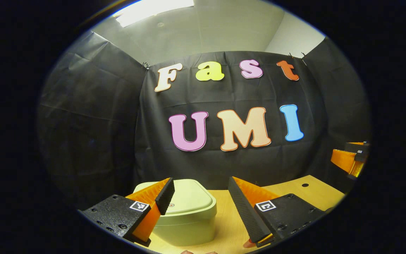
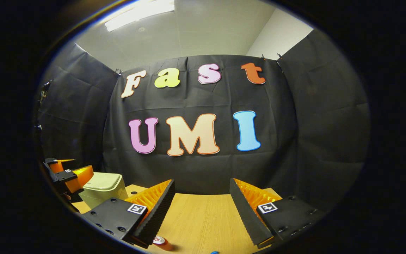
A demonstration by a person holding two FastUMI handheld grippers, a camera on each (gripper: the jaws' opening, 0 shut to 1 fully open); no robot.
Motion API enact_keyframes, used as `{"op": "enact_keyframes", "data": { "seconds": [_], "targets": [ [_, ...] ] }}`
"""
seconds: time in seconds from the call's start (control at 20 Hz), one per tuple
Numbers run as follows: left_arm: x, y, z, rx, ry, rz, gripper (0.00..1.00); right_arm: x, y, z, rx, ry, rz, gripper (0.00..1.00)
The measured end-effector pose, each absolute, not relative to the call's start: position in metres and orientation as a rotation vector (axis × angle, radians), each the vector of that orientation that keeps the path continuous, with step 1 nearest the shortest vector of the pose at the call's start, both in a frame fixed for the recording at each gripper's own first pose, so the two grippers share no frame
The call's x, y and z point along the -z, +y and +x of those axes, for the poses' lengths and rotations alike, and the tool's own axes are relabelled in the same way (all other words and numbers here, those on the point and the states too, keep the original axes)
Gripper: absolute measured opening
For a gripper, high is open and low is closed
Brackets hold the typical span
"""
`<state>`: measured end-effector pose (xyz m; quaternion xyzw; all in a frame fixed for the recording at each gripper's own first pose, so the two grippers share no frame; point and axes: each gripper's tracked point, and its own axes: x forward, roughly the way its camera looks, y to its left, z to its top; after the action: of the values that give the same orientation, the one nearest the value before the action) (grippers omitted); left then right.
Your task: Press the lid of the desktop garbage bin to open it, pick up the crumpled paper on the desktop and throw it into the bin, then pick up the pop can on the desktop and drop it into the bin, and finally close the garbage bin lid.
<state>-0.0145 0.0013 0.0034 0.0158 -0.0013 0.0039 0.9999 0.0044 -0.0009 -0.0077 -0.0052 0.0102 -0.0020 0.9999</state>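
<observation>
Holding both grippers up over the desk (image 2: 203, 218), task barely begun by my read: bin lid (image 1: 189, 199) is sitting shut.

Left gripper (image 1: 201, 203): fingers spread wide, pinching nothing. The garbage bin (image 1: 185, 225) is lying at lower centre-left of the left gripper view, just behind my left finger (image 1: 164, 195), whose tip is overlapping the lid's near corner; contact or not, I cannot tell. So the left hand is clearly the nearer one for the press. In the right gripper view the bin (image 2: 102, 192) is sitting at lower left, well apart from the right gripper (image 2: 201, 208), with the left gripper (image 2: 67, 173) right beside it.

Right gripper: fingers also spread, empty. The pop can (image 2: 162, 242) is lying at the bottom edge under my left-hand finger, seemingly on its side, end facing me; long axis too cropped to call.

Materials: the bin is pale green smooth plastic, a rounded-corner box with a slightly domed lid and a small dot near the lid's front edge. The desk is light wood grain with a grommet hole (image 1: 305, 185). Finger pads are ribbed.

Crumpled paper: not locating it.
</observation>
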Motion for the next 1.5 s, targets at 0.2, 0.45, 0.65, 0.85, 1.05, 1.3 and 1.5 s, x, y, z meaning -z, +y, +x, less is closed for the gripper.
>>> {"op": "enact_keyframes", "data": {
  "seconds": [0.2,0.45,0.65,0.85,1.05,1.3,1.5],
  "targets": [
    [-0.002,0.005,-0.014,-0.008,-0.002,0.034,0.85,0.007,0.001,0.007,0.0,0.015,-0.015,0.98],
    [0.003,0.016,-0.01,-0.034,0.01,0.033,0.41,0.011,0.006,0.011,-0.016,0.023,-0.022,0.98],
    [0.021,0.045,-0.003,-0.107,0.072,0.015,0.08,0.013,0.011,0.016,-0.021,0.028,-0.028,0.98],
    [0.043,0.061,0.006,-0.14,0.137,-0.023,0.0,0.018,0.013,0.019,-0.014,0.043,-0.037,0.98],
    [0.065,0.068,0.016,-0.137,0.186,-0.042,0.0,0.027,0.012,0.019,-0.001,0.072,-0.054,0.98],
    [0.081,0.065,0.017,-0.108,0.205,-0.042,0.0,0.034,0.014,0.022,0.006,0.102,-0.075,0.98],
    [0.087,0.06,0.017,-0.108,0.225,-0.124,0.0,0.053,0.013,0.02,0.005,0.152,-0.122,0.98]
  ]
}}
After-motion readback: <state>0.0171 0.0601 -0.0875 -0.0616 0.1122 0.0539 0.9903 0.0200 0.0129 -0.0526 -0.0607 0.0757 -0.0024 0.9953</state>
